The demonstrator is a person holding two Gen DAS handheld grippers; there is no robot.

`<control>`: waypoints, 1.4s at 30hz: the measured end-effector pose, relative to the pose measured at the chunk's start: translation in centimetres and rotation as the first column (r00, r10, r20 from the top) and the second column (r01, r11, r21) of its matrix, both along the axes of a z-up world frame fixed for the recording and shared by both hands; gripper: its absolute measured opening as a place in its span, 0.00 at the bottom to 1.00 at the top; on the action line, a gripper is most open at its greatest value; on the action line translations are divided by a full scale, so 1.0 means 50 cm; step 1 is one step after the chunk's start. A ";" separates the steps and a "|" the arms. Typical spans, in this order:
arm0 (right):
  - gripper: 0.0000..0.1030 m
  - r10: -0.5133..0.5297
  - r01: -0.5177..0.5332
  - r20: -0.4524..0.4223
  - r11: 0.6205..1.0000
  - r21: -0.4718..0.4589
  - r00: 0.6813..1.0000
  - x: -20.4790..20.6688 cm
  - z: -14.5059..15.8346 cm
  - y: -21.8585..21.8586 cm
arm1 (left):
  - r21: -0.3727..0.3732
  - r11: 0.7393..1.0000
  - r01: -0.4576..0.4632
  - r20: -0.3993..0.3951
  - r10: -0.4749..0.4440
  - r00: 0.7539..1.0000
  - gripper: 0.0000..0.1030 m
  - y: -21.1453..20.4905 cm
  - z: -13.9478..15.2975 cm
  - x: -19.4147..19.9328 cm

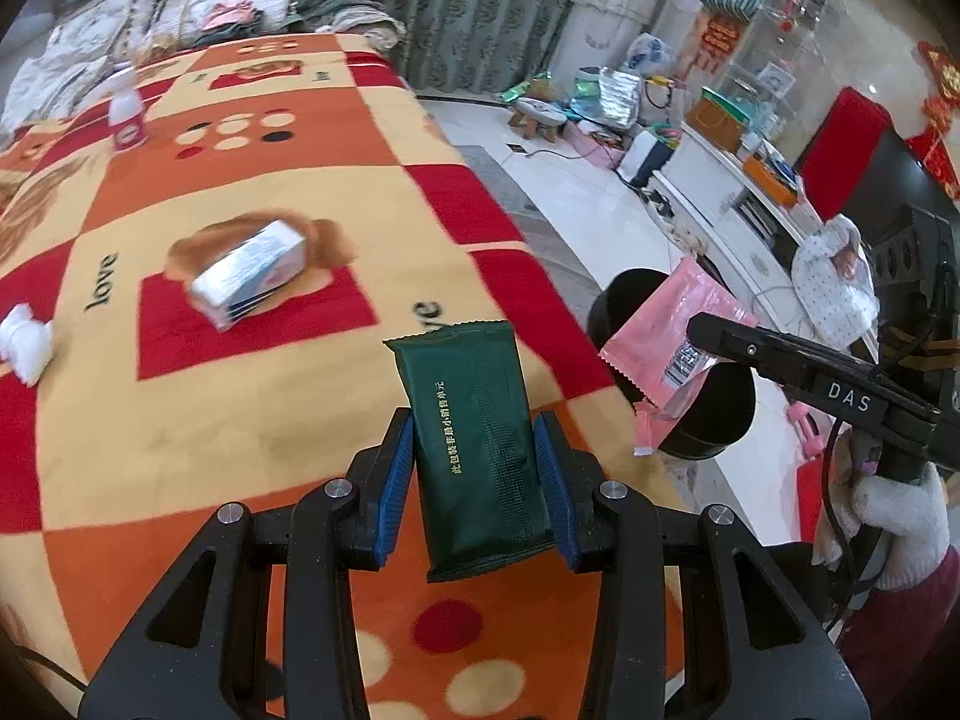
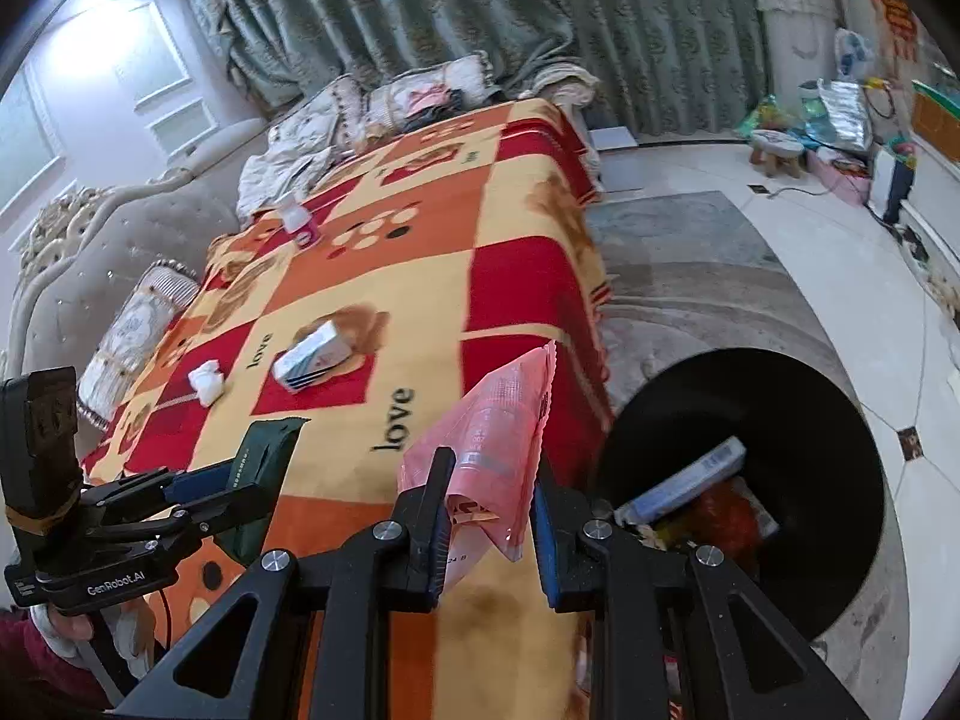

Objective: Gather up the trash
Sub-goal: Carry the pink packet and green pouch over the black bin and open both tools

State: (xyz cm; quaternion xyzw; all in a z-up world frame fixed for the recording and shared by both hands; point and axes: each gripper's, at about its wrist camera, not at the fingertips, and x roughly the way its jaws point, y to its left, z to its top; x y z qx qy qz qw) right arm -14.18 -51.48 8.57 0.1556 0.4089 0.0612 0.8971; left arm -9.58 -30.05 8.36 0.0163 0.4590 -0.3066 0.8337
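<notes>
Green patterned curtains (image 2: 480, 18) hung behind a long surface covered by a red, orange and cream checked blanket (image 1: 252, 204) printed with the word "love". On the pale floor at the blanket's near corner stood a black trash bin (image 2: 810, 420), already holding a blue-and-white packet and some orange wrappers. Farther along the blanket lay a white and blue carton (image 1: 249, 273) on its side, with a crumpled white tissue (image 1: 24, 345) near the left edge and a small white bottle (image 1: 126, 114) with a pink label upright toward the far end.

The left gripper (image 1: 480, 480) was clamped on a dark green snack wrapper (image 1: 474, 444), its blue pads pressing both long edges, held above the blanket. The right gripper (image 2: 489, 516) was closed on a pink wrapper (image 2: 498, 438), pinched against its left finger, while its right blue pad stood clear of the film; the wrapper hung over the blanket's edge just beside the bin. A white-gloved hand (image 1: 894, 522) held the right gripper's handle.
</notes>
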 end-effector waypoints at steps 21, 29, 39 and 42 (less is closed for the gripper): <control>0.22 -0.187 0.187 -0.045 0.982 -0.011 0.981 -0.054 -0.050 -0.180 | 0.014 0.988 0.154 0.008 -0.154 0.988 0.37 -0.203 -0.004 0.015; 0.22 -0.236 0.236 -0.059 0.972 -0.003 0.970 -0.056 -0.070 -0.227 | 0.018 0.981 0.194 0.003 -0.194 0.981 0.37 -0.257 -0.015 0.017; 0.22 -0.279 0.279 -0.068 0.960 -0.015 0.958 -0.054 -0.092 -0.261 | -0.009 0.974 0.225 -0.030 -0.225 0.974 0.37 -0.309 -0.036 0.032; 0.22 -0.293 0.291 -0.072 0.956 -0.034 0.953 -0.054 -0.097 -0.264 | -0.013 0.973 0.230 -0.040 -0.231 0.972 0.37 -0.326 -0.045 0.036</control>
